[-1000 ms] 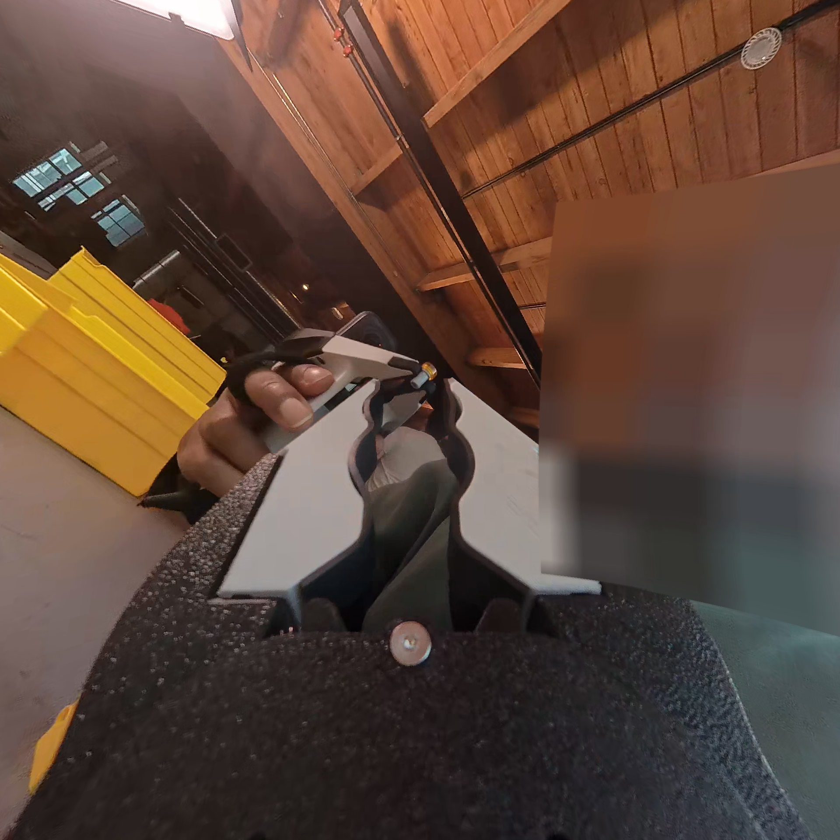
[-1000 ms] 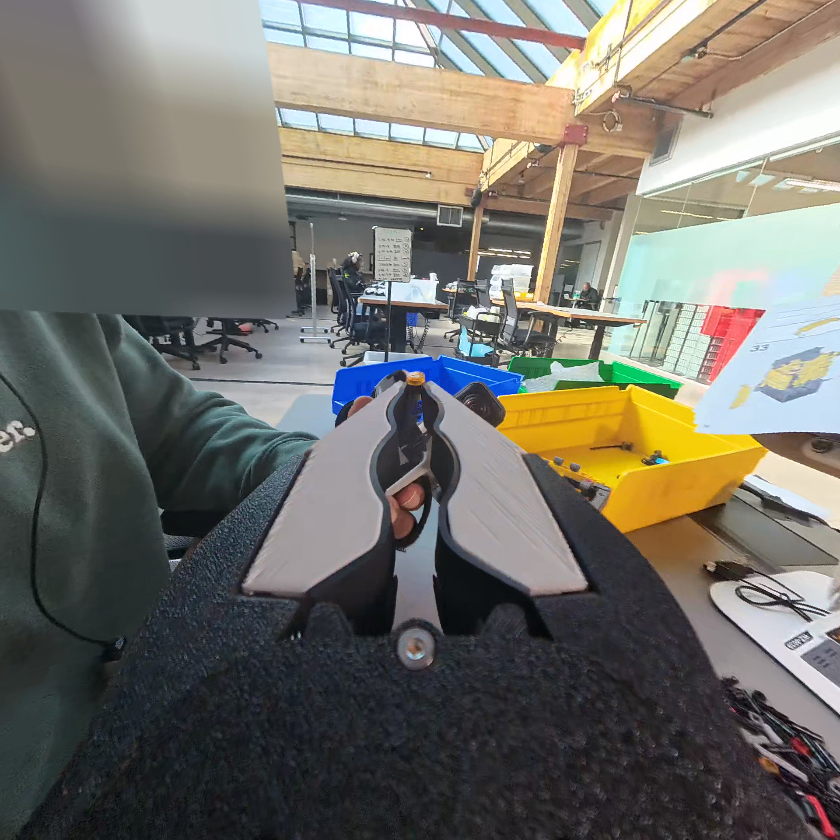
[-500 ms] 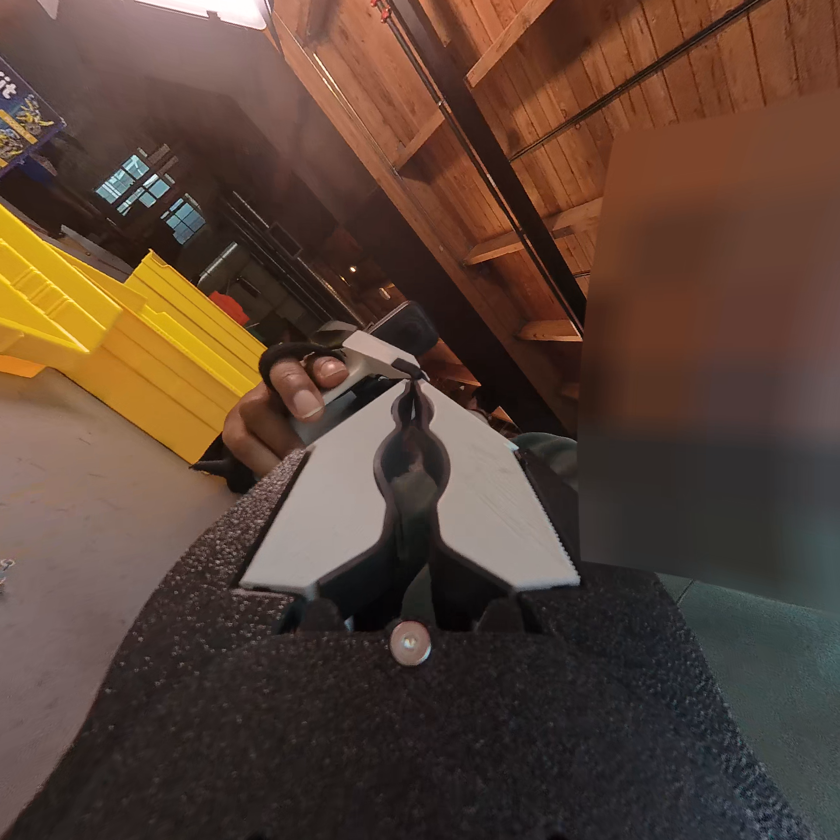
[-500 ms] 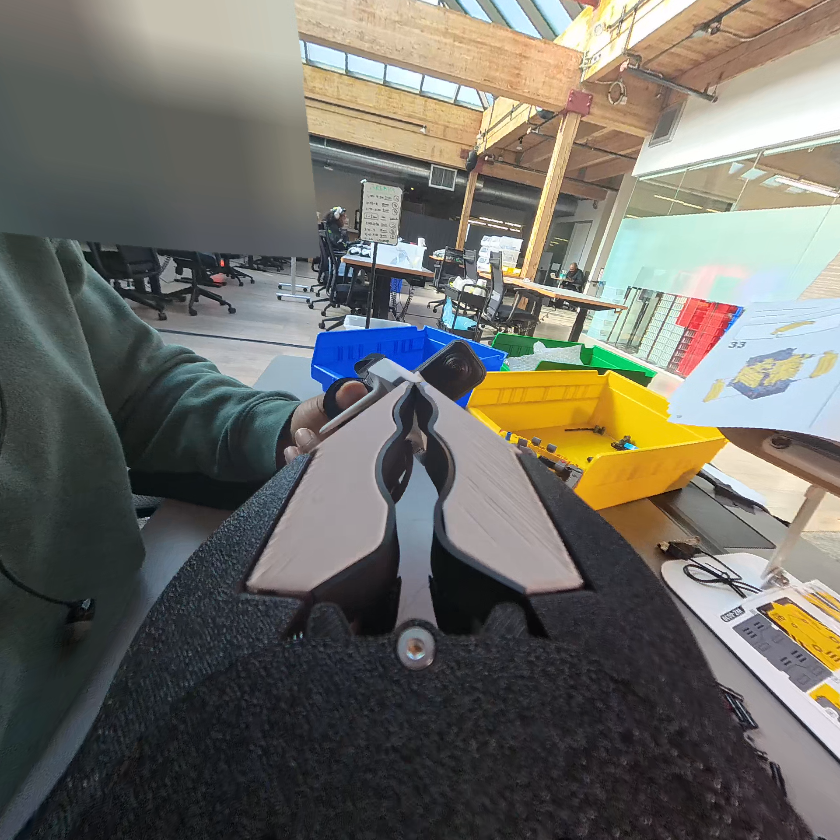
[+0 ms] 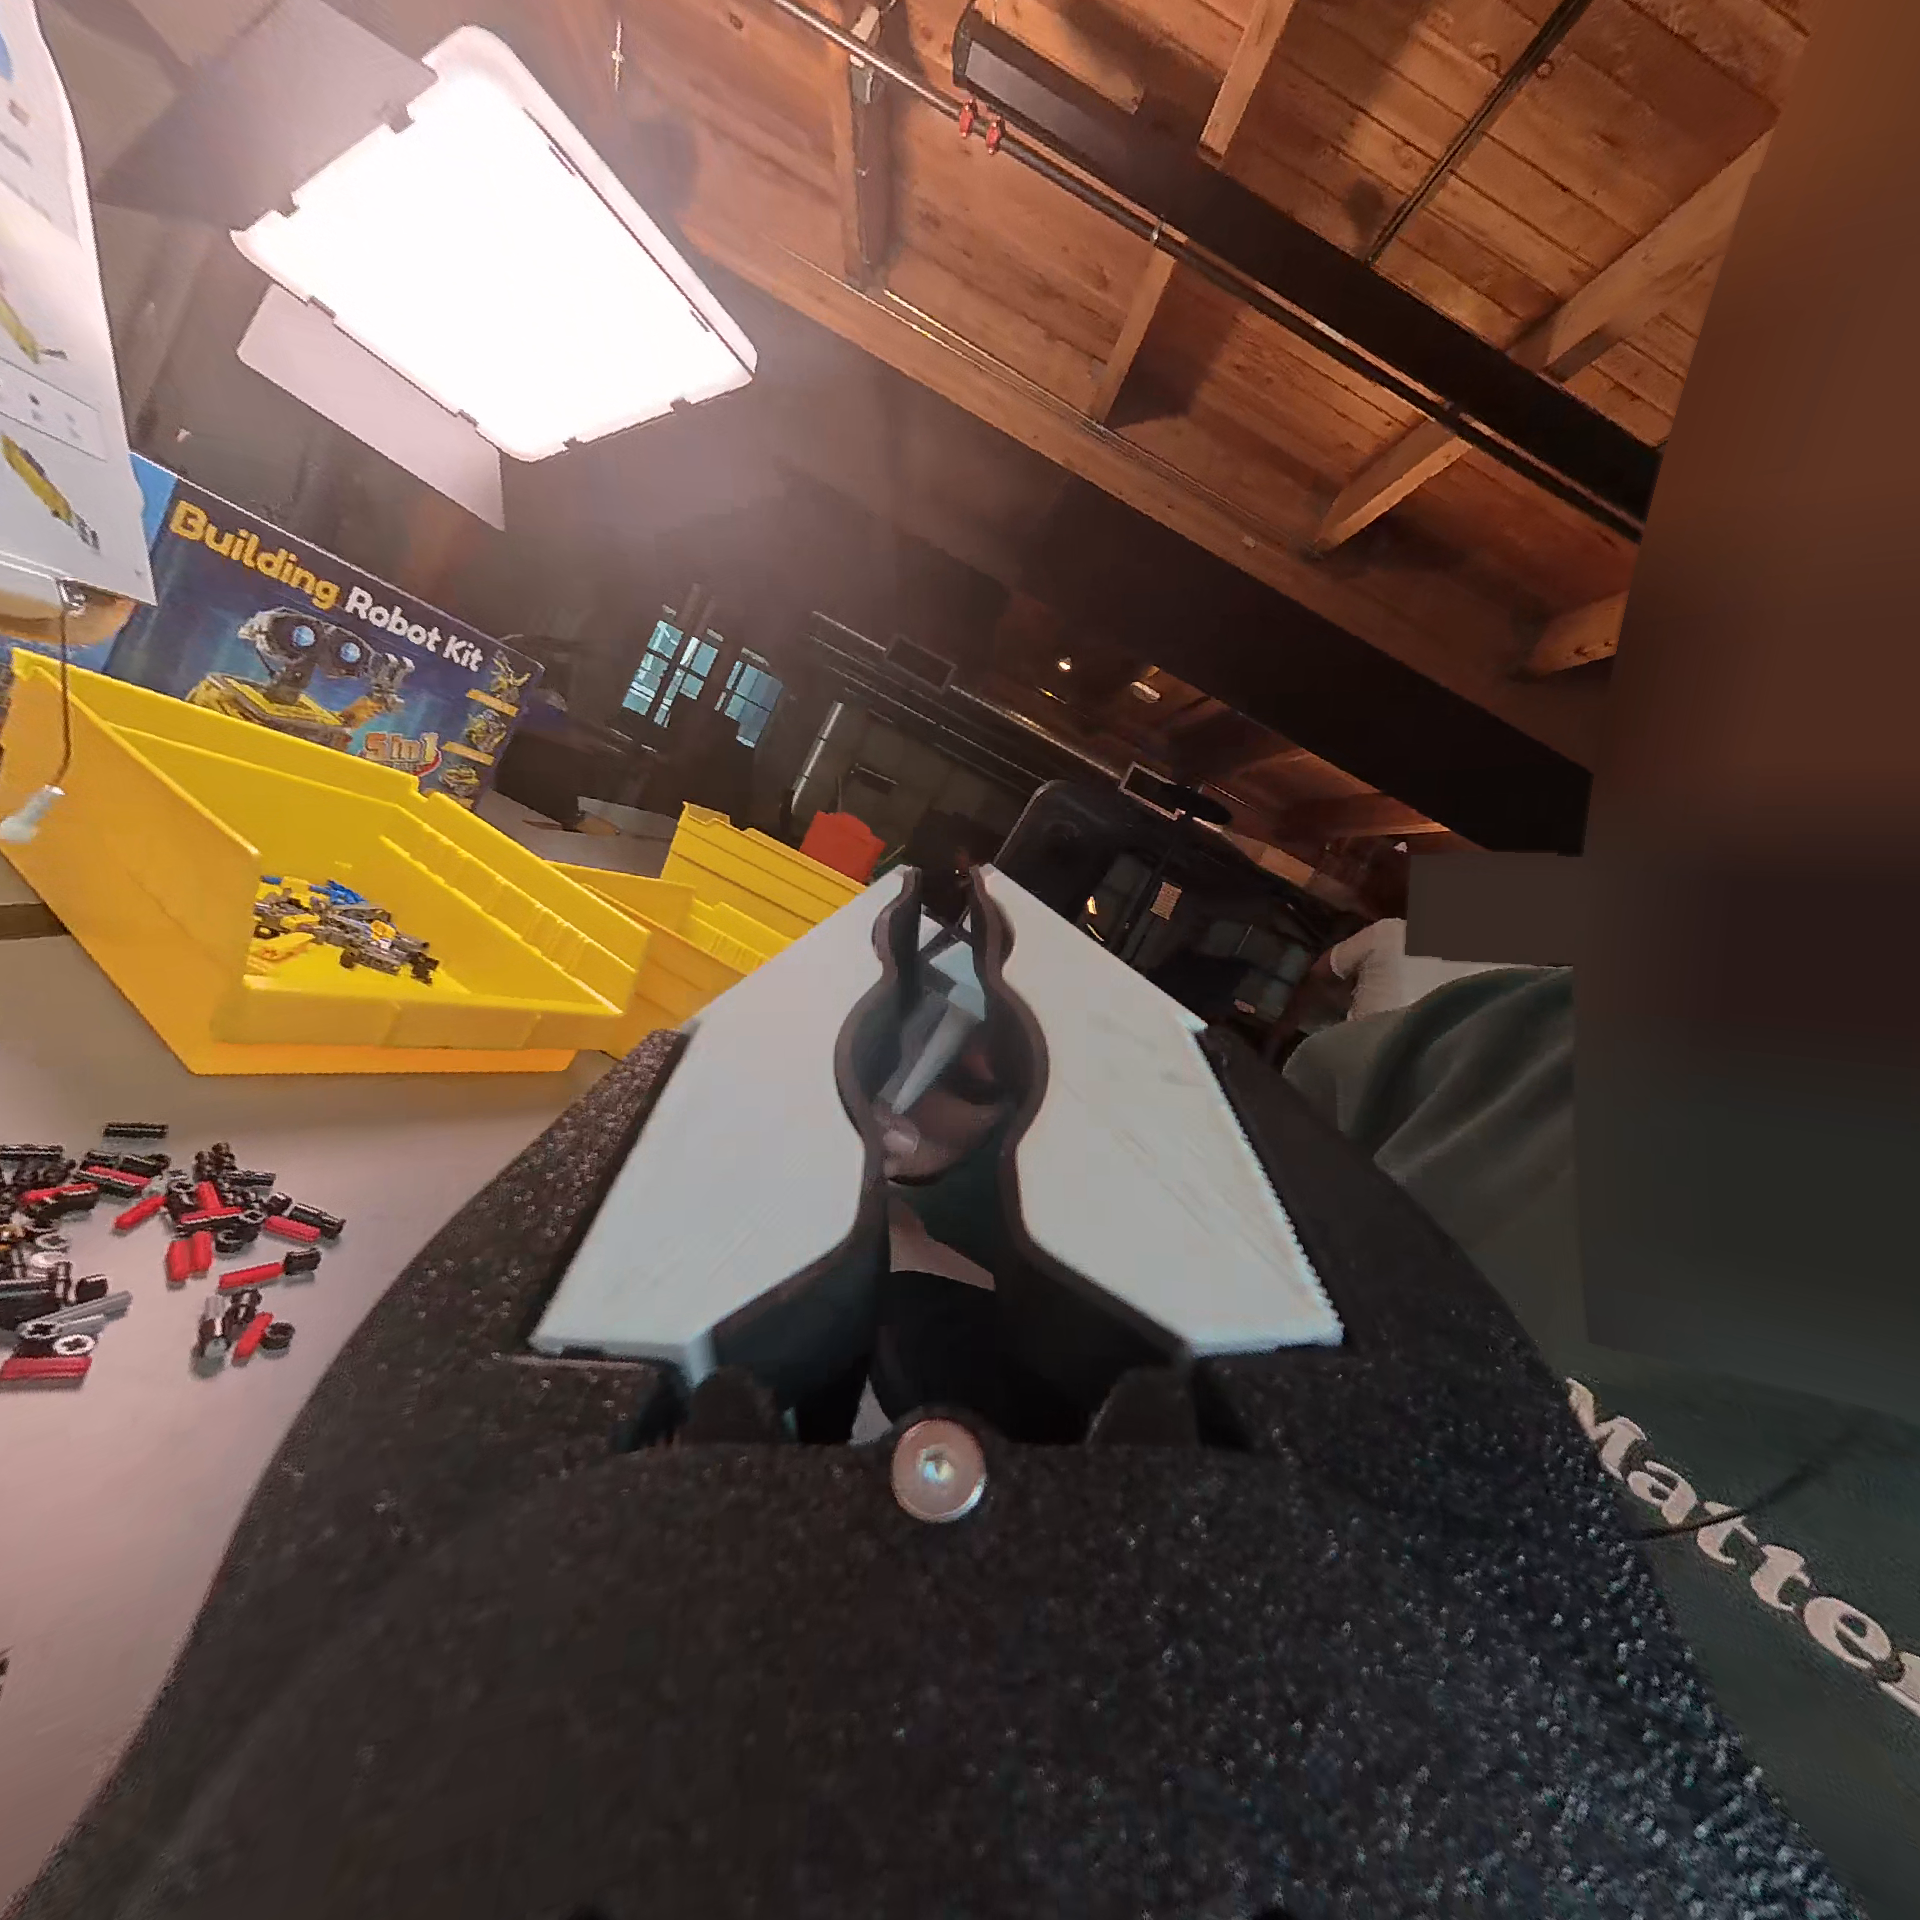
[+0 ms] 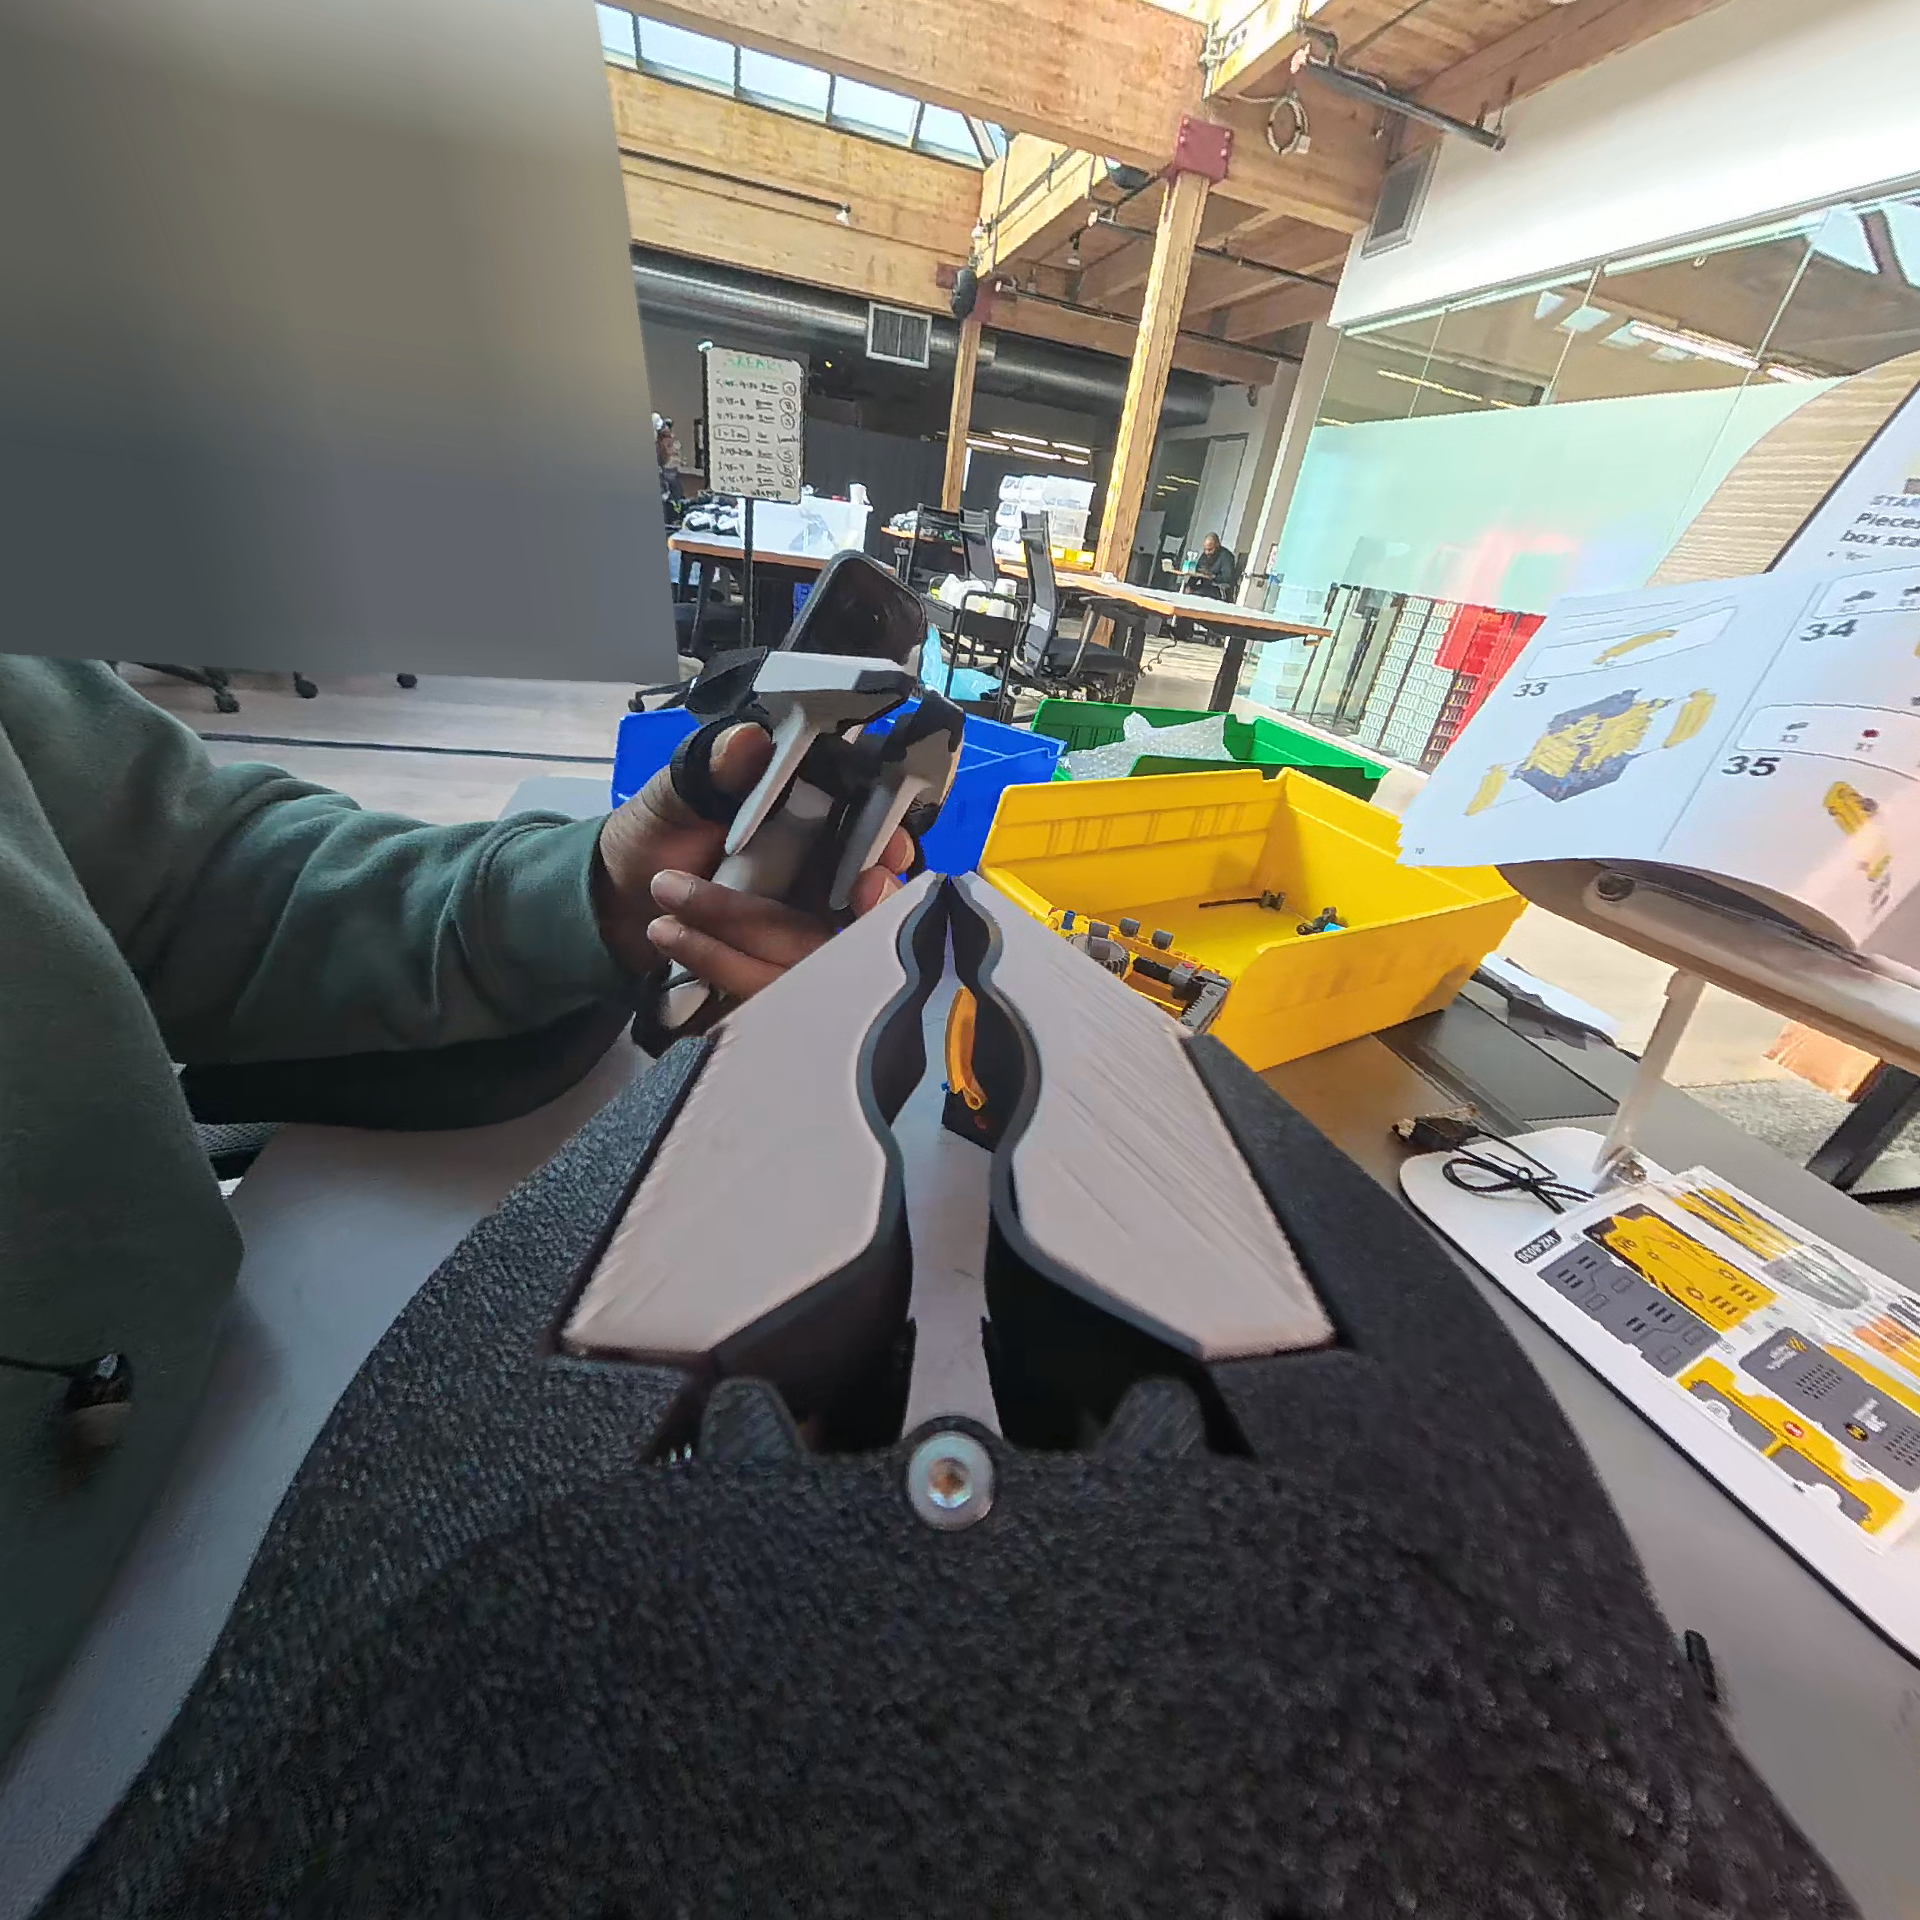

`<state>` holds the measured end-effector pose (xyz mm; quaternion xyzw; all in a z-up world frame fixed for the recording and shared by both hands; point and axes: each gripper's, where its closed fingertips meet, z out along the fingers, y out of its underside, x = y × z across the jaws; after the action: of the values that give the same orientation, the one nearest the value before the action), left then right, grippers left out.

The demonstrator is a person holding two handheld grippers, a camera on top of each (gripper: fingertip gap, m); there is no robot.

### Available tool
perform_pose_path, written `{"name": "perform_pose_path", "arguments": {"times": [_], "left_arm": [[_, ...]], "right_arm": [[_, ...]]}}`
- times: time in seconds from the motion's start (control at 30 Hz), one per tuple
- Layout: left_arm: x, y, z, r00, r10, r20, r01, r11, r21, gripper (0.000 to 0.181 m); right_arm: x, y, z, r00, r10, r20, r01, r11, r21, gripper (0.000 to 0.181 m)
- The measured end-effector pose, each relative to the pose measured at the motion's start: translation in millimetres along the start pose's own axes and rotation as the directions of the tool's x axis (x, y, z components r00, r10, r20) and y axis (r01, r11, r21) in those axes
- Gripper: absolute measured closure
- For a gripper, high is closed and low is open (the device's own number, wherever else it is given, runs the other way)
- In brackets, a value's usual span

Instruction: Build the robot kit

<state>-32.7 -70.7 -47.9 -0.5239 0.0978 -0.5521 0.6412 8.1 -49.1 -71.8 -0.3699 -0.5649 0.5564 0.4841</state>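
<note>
At frame centre, the right gripper's (image 6: 948, 885) jaws are clenched empty, a small yellow-and-black piece (image 6: 961, 1039) on the grey table (image 6: 416, 1195) showing behind them beside the yellow plastic bin (image 6: 1351, 997), while the left gripper's (image 5: 943, 883) jaws sit nearly closed and I cannot tell whether they pinch anything.

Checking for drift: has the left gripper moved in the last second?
Yes. In the right wrist view the left gripper now rises above the blue bin's rim, left of centre; earlier it sat lower, across the bin's front.
</note>
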Motion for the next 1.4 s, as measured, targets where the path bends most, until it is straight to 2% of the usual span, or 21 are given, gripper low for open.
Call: {"name": "perform_pose_path", "arguments": {"times": [0.2,0.33,0.4,0.47,0.53,0.63,0.73,0.77,0.87,1.0,1.23,1.3,1.4], "left_arm": [[-7.0,7.7,0.4,0.999,0.039,0.037,-0.038,0.999,-0.031,0.172],[-8.9,21.9,5.3,0.997,0.058,0.042,-0.054,0.994,-0.091,0.170],[-10.2,28.6,7.3,0.997,0.064,0.044,-0.058,0.991,-0.119,0.169],[-11.7,36.1,9.3,0.996,0.073,0.046,-0.065,0.986,-0.151,0.168],[-12.8,44.9,11.5,0.995,0.090,0.048,-0.080,0.979,-0.190,0.169],[-11.1,56.9,15.3,0.993,0.112,0.041,-0.099,0.966,-0.239,0.168],[-9.3,66.0,18.8,0.992,0.125,0.033,-0.112,0.956,-0.273,0.168],[-9.0,68.4,19.7,0.992,0.124,0.031,-0.111,0.954,-0.280,0.169],[-11.1,74.6,19.8,0.991,0.126,0.037,-0.109,0.948,-0.300,0.169],[-16.0,79.0,17.1,0.989,0.141,0.052,-0.117,0.940,-0.320,0.169],[-13.6,90.5,16.7,0.982,0.185,0.030,-0.159,0.907,-0.391,0.168],[-10.6,94.8,17.7,0.983,0.181,0.020,-0.157,0.898,-0.412,0.168],[-5.3,94.1,20.8,0.996,0.086,0.023,-0.069,0.915,-0.397,0.165]], "right_arm": [[-0.8,0.9,-10.2,1.000,-0.022,-0.001,0.022,0.998,-0.052,0.180],[-23.5,29.0,-32.9,0.994,-0.003,0.106,0.031,0.965,-0.259,0.179],[-49.7,60.0,-52.6,0.978,0.045,0.204,0.051,0.896,-0.442,0.175],[-75.4,97.4,-76.8,0.962,0.081,0.262,0.103,0.778,-0.620,0.173],[-99.2,127.0,-98.5,0.952,0.126,0.280,0.128,0.664,-0.736,0.171],[-121.8,151.9,-114.5,0.956,0.158,0.246,0.114,0.574,-0.811,0.165],[-120.1,156.5,-105.7,0.973,0.110,0.203,0.101,0.586,-0.804,0.165],[-118.7,156.9,-100.3,0.974,0.093,0.206,0.114,0.586,-0.802,0.165],[-120.6,170.1,-95.2,0.951,0.044,0.307,0.241,0.518,-0.821,0.163],[-128.7,172.0,-87.8,0.923,0.109,0.369,0.261,0.528,-0.808,0.170],[-123.7,170.3,-87.4,0.934,0.111,0.339,0.229,0.540,-0.810,0.170],[-111.6,161.4,-83.0,0.954,0.071,0.292,0.198,0.583,-0.788,0.170],[-85.8,122.7,-68.5,0.981,-0.052,0.188,0.166,0.727,-0.666,0.170]]}}
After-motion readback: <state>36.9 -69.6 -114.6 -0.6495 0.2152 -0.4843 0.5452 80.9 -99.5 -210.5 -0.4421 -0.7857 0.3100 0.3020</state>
